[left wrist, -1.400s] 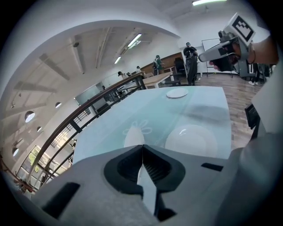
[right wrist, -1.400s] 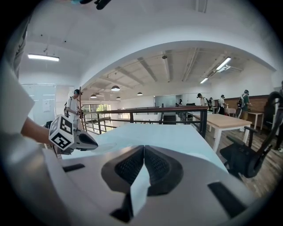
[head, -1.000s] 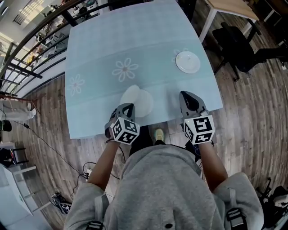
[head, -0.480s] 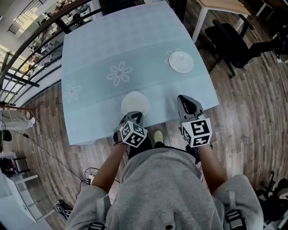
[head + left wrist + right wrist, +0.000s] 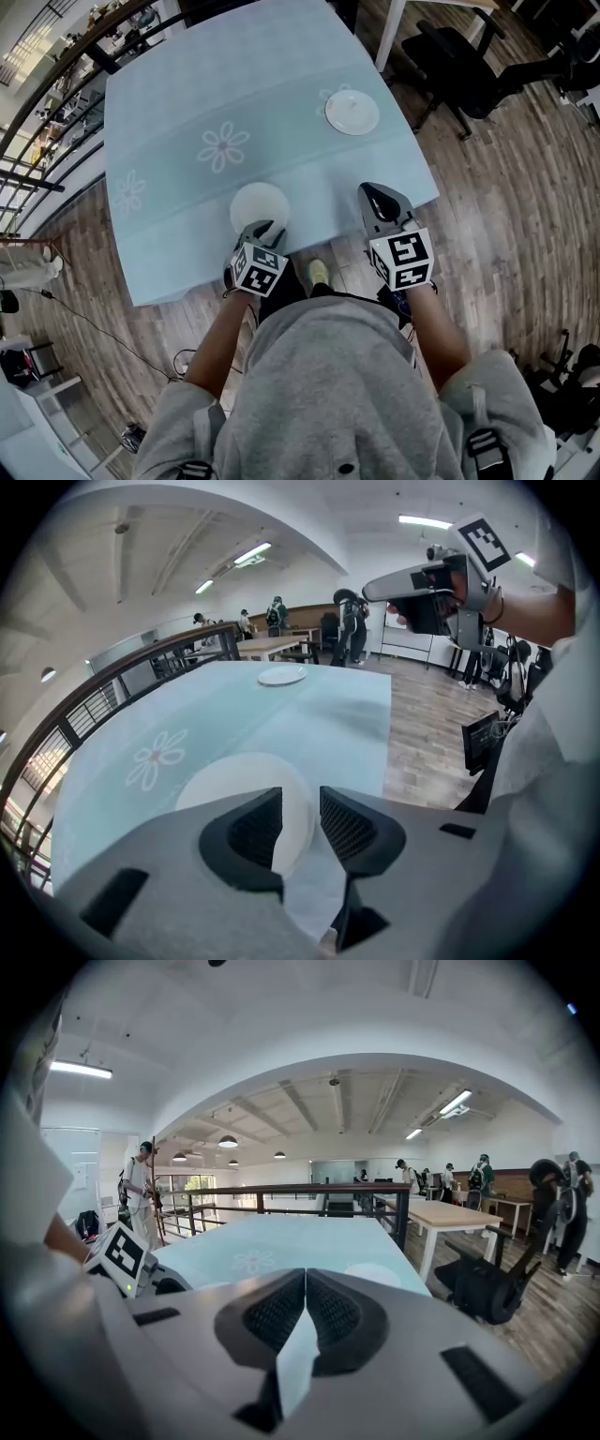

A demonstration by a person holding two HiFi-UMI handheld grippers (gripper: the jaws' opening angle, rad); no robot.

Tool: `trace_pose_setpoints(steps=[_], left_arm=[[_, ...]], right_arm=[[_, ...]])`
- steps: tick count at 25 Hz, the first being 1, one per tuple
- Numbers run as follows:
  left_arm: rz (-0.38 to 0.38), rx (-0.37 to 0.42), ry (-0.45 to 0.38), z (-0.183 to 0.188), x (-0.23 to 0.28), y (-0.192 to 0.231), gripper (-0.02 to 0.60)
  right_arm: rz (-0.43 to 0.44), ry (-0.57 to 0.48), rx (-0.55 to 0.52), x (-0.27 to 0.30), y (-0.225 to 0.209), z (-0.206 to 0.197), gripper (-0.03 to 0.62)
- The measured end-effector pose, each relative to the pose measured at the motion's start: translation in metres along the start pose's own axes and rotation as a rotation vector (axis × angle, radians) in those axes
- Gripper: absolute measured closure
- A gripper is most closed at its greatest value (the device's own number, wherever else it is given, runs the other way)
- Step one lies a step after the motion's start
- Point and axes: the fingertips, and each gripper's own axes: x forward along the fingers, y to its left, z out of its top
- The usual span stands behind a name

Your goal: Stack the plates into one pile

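Plates lie apart: near plate (image 5: 258, 203) at lower centre, its rim unpinched between the just-opened jaws of the left gripper (image 5: 265, 228); far plate (image 5: 352, 112) upper right, so the closed, empty right gripper (image 5: 372, 194) should open before reaching.

- Our head view looks steeply down from well above the table (image 5: 187, 103) and takes in all of it.
- Our left gripper view sits low and close over the near plate (image 5: 234, 780), facing across the table.
- Our right gripper view looks nearly level from the table's near edge.
- All three views share the far plate (image 5: 352, 112).
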Motion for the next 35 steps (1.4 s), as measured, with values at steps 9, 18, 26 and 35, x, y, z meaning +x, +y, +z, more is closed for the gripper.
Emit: trace_pose_setpoints(steps=[9,18,26,35], left_arm=[[0.175,-0.145,-0.189,0.028,-0.052,0.038,0.456],[0.410,-0.278,-0.293,0.016,-0.121,0.086,0.561],[0.521,-0.416,-0.248,-0.038,-0.160,0.118,0.561],[0.553,-0.440,-0.165,-0.063,-0.167,0.138,0.561]], right_arm=[[-0.018,0.030,-0.054,0.010,-0.033,-0.006,0.566],[0.013,0.150,-0.161,0.061,-0.056,-0.035,0.498],[-0.048,0.284,-0.473,0.147,-0.088,-0.053,0.471],[-0.021,0.462,-0.674,0.210,-0.102,-0.103,0.471]])
